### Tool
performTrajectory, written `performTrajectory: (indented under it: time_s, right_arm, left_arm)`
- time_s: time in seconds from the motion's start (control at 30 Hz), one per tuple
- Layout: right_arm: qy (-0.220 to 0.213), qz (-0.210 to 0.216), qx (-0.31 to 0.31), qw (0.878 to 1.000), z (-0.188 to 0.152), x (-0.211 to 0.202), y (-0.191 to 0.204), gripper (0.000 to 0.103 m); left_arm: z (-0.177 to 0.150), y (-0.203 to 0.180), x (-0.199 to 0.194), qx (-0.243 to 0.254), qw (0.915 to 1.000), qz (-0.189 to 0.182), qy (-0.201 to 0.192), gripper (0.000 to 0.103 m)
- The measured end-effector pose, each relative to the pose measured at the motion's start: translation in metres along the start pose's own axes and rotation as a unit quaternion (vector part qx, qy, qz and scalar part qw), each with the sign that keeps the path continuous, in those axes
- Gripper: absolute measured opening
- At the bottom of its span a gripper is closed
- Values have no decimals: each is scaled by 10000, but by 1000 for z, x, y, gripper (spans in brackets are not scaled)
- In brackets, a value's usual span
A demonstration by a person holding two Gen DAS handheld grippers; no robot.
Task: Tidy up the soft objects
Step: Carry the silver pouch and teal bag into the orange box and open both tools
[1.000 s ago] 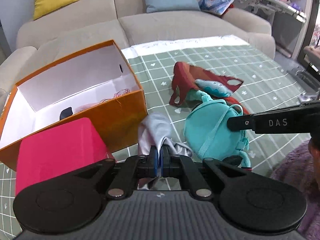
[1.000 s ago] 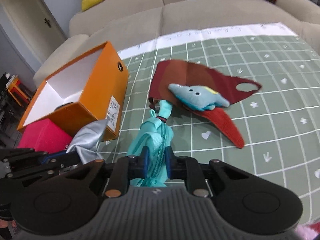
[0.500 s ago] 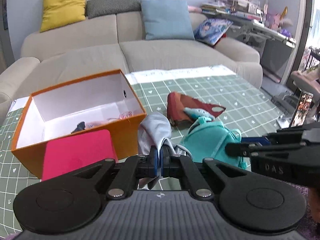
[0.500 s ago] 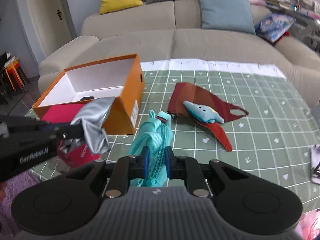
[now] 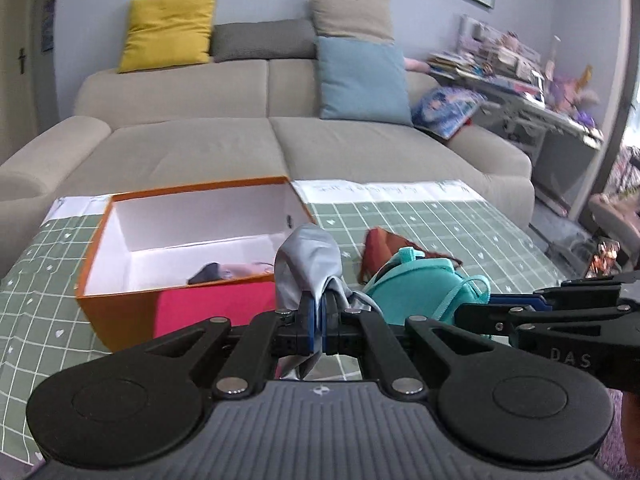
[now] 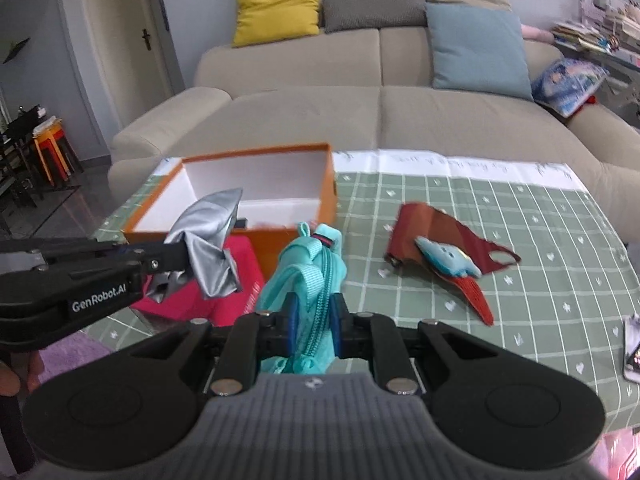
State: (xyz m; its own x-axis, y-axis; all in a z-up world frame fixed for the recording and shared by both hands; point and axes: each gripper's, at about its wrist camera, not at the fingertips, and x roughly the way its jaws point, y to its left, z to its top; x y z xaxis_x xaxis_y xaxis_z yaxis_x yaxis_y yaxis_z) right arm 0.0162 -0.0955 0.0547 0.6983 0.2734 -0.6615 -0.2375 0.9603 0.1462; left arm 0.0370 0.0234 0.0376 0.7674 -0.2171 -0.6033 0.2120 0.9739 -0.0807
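Left gripper (image 5: 318,322) clamped on grey cloth (image 5: 308,264), held aloft just beside the open orange box (image 6: 256,208) at the table's (image 6: 540,240) left edge, pink box (image 6: 200,300) against its near side. Right gripper (image 6: 314,322) pinched on a teal bag (image 6: 308,272), lifted mid-table. Toward the right edge, dark red cloth (image 6: 440,228) flat, blue plush (image 6: 448,258) atop.

Shiny silver cloth (image 6: 212,240), teal woven-fabric bag (image 6: 312,276), matt orange cardboard box (image 5: 120,312), matt black plastic tool (image 6: 312,316)
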Motion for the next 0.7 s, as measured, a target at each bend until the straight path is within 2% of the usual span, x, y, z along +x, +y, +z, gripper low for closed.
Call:
performTrajectory:
  time_s: [0.2,0.47,0.7]
  right_arm:
    - [-201,116,-260,9994,22,8,22,14]
    - [-585,323,-531,9963,74,28,47,15]
    - [-828,491,-706,9929,116,61,65,15]
  left_arm:
    - [16,28,-4,-260,9993,145,-206,3]
    - [49,63,2,-130,9978,496,-425,3]
    - [74,92,22,77,9959,781,-442,3]
